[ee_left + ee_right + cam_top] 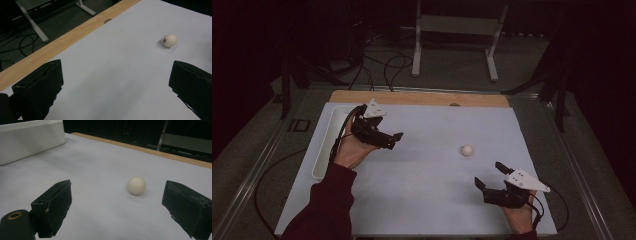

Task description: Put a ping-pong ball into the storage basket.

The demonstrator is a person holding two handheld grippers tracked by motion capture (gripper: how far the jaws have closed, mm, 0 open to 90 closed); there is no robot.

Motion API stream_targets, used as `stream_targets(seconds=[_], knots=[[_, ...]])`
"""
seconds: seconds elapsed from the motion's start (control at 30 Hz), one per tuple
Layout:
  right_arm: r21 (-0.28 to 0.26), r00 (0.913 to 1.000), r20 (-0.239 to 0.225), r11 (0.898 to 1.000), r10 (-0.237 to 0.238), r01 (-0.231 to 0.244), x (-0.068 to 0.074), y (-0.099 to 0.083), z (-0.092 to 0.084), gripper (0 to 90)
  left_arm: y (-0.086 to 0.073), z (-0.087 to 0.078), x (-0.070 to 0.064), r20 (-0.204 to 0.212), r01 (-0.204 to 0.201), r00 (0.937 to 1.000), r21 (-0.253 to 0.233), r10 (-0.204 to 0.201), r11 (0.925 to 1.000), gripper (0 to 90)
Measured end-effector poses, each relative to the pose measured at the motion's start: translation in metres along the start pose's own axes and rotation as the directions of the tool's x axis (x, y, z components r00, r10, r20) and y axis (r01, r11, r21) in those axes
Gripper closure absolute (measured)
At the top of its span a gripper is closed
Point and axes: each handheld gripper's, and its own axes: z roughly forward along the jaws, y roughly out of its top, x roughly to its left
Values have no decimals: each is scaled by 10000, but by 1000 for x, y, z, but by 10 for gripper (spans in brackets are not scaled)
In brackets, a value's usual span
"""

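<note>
Ball [467, 150] sits at roughly 11 o'clock from the right gripper [488, 176], the nearer one; both grippers gape wide, left gripper [395, 140] too

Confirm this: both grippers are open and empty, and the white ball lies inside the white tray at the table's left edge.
Not quite. Both the left gripper and the right gripper are open and empty, but the white ball lies on the bare table, well apart from the white tray, as the high view shows.
</note>
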Motion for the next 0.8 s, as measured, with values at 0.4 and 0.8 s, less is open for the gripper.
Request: stream_targets(seconds=[0.4, 0.8], knots=[[-54, 10000, -43, 10000, 17, -17, 0, 0, 0, 82, 11, 15, -9, 299, -193, 9994, -105, 196, 9998, 0], [-94, 10000, -78, 9999, 54, -55, 0, 0, -1, 82, 19, 36, -18, 653, -380, 9971, -152, 389, 9992, 0]])
